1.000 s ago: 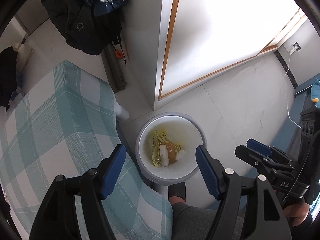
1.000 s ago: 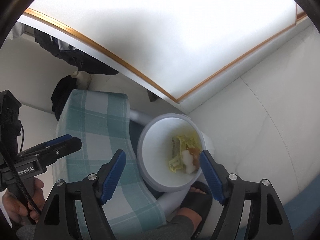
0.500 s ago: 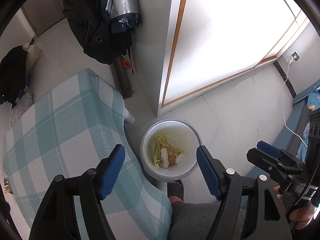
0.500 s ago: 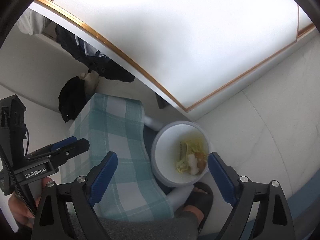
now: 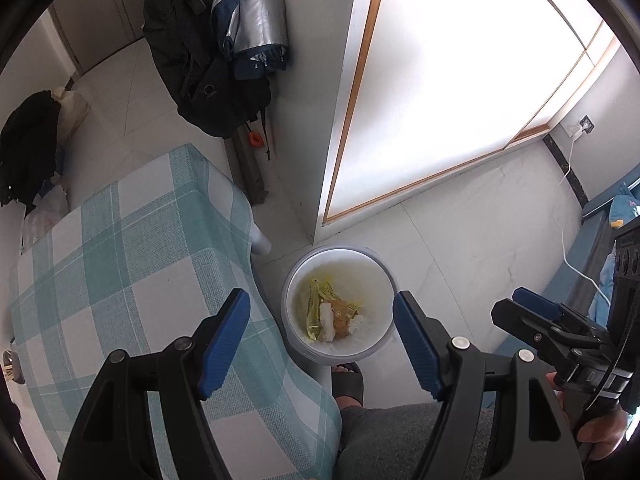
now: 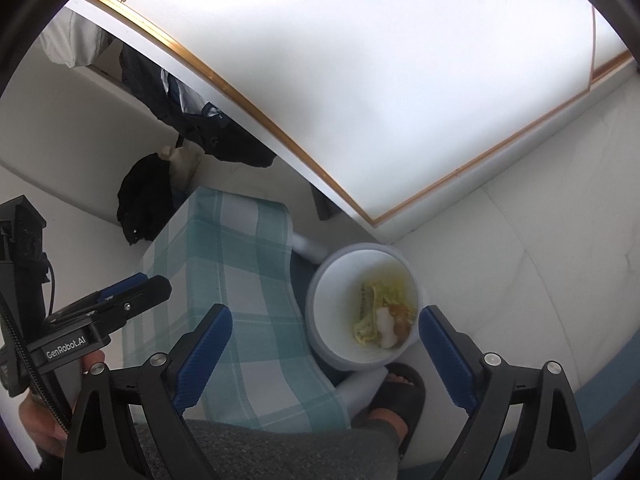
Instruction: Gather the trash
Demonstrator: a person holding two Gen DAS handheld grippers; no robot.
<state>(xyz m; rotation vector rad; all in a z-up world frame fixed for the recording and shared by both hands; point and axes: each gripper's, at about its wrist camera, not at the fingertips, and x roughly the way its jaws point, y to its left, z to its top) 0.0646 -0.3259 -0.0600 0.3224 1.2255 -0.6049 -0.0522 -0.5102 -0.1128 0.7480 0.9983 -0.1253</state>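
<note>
- White bin [image 5: 378,276] is sitting on the floor at lower centre of the left wrist view, holding the trash [image 5: 330,316]: yellow wrappers, white and brown scraps.
- Checked table [image 5: 120,264] is standing just left of it; a sandalled foot [image 6: 394,396] below.
- Left tongs [image 5: 322,334] are hanging open, empty, above the bin.
- Right tongs [image 6: 326,350] have just been opening, nothing between them.

A white trash bin [image 5: 298,280] holds yellow wrappers [image 5: 314,312], a white scrap and an orange-brown piece. At its 9 o'clock, the desk [image 5: 120,272] wears a teal-and-white checked cloth. Both tongs are black with blue pads [image 5: 224,332]. The floor [image 5: 480,232] is white tile; the slipper [image 6: 400,394] is black.
</note>
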